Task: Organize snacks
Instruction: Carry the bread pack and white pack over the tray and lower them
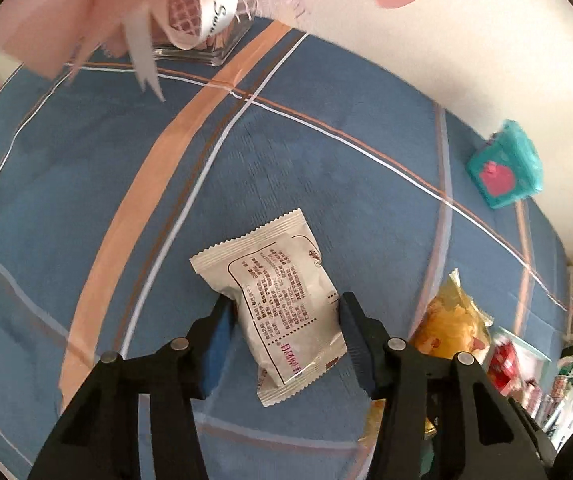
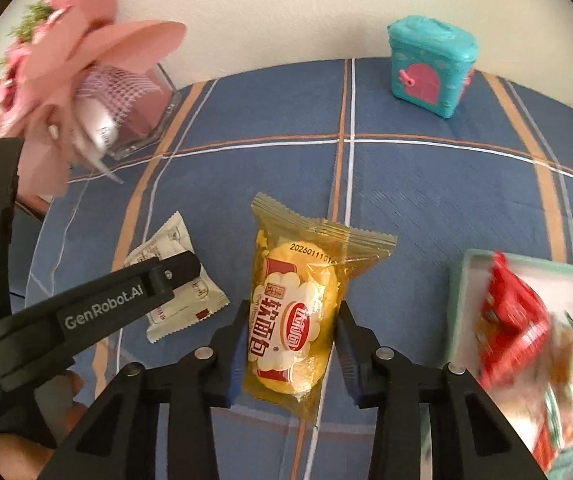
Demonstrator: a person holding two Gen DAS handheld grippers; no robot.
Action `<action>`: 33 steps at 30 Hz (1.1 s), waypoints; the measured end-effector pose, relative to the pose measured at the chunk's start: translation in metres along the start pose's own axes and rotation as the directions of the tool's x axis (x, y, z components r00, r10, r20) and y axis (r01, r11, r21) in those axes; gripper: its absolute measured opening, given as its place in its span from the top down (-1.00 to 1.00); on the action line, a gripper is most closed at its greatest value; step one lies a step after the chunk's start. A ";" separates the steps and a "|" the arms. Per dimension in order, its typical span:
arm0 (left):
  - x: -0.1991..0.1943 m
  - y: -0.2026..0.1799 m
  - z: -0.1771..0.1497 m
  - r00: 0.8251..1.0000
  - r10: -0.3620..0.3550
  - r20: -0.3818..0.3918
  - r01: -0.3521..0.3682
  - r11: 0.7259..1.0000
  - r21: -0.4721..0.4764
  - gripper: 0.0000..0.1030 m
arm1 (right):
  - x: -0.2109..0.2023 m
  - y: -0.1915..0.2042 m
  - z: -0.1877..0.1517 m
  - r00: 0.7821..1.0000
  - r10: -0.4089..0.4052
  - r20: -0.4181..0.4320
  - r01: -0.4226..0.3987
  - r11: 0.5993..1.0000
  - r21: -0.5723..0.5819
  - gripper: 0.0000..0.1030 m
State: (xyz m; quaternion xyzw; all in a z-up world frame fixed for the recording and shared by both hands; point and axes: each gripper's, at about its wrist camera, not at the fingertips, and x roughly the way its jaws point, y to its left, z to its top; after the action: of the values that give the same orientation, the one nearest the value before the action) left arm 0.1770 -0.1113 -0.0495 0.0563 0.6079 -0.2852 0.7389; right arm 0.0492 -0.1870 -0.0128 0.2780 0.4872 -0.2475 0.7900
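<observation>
A white snack packet [image 1: 282, 304] with red print lies on the blue plaid tablecloth [image 1: 86, 184]. My left gripper [image 1: 284, 320] straddles it with a finger at each side, jaws touching the wrapper. In the right wrist view the same packet [image 2: 174, 276] lies left of centre under the left gripper's arm [image 2: 134, 300]. A yellow soft-bread packet [image 2: 298, 312] sits between the fingers of my right gripper [image 2: 290, 340], which close on its sides. It also shows in the left wrist view [image 1: 450, 320].
A mint tray [image 2: 458, 300] holding red and other snack packets [image 2: 514, 320] stands at the right. A teal toy box with a pink door [image 2: 430, 68] is at the back. A glass vase with pink wrapped flowers [image 2: 126, 108] stands back left.
</observation>
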 end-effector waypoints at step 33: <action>-0.114 -0.153 -0.189 0.965 -0.227 0.129 0.187 0.947 0.261 -0.05 | -0.147 -0.195 -0.142 0.966 -0.247 0.072 0.214 0.928 0.306 0.20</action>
State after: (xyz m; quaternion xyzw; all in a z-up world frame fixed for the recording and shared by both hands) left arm -0.0724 -0.1168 0.0484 0.0608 0.5100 -0.4383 0.7377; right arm -0.2290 -0.2136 0.0290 0.3195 0.4301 -0.4236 0.7304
